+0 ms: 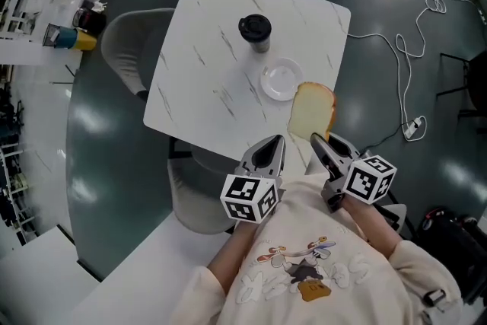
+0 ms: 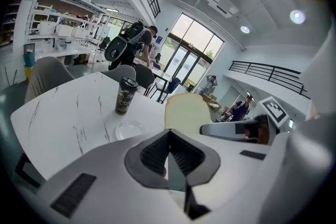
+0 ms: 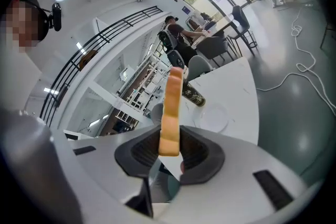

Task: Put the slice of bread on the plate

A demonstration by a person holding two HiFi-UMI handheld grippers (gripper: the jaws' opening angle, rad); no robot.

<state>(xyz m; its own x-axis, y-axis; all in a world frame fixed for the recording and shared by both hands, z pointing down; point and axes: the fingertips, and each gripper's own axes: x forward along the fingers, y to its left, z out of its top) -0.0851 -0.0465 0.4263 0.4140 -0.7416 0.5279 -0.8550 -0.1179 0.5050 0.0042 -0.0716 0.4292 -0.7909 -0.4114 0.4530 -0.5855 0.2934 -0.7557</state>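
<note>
While the right gripper [image 1: 316, 138] clamps the bottom edge of the slice of bread [image 1: 312, 110], upright just right of the plate [image 1: 280, 80] mid-frame, it may flop loose; left gripper [image 2: 169, 136] clenched, empty

Head view looks down; all three views seemingly share the plate [image 1: 280, 80].

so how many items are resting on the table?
2: a lidded cup toward the far side, a plate just nearer. The bread slice is held in the right claw, not resting.
</note>
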